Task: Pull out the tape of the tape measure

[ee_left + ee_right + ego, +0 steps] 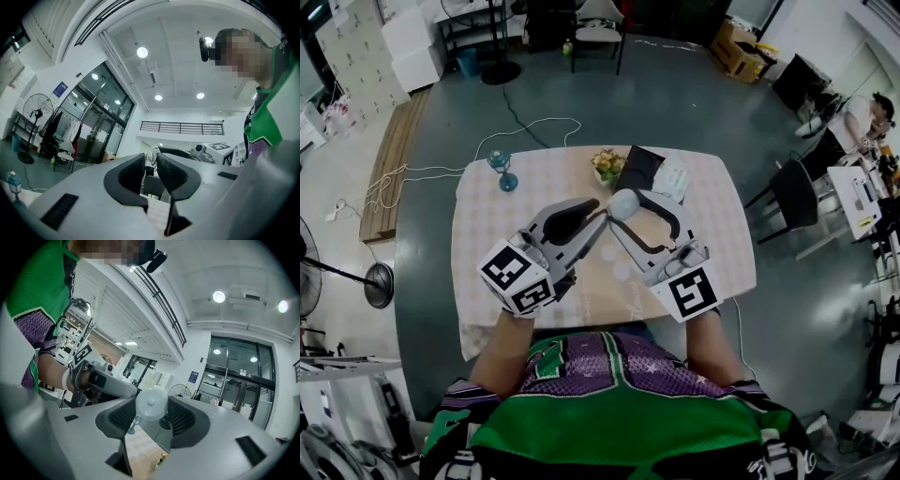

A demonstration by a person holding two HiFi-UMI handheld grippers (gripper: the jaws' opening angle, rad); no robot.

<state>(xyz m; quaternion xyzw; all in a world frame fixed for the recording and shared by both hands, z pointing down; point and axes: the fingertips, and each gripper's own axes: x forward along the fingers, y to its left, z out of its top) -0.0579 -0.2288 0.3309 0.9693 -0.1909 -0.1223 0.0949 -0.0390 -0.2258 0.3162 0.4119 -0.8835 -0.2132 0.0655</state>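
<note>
Head view: over the table point(487, 272), both grippers are held level, tips meeting. The right gripper point(617, 212) holds the round white tape measure point(625, 202); the left gripper point(596, 217) reaches its edge. Left gripper view: jaws narrowly apart, seemingly nothing pinched. Right gripper view: jaws clamp the tape measure. Next, probably: pinch the tape's tip, then pull.

Rounded-corner table point(487, 244) under pale checked cloth, on grey floor point(694, 103), seen from above. Cloth hangs over near-left edge. Four things along far side: blue stemmed glass point(502, 172) upright near left corner, well apart from the rest; yellow-green cluster point(607, 166) at middle, too small to identify; black flat object point(639, 169) just beside cluster, on its right; white crumpled piece point(673, 178) touching black object's right side. White cable point(422, 171) trails over floor left of table.
</note>
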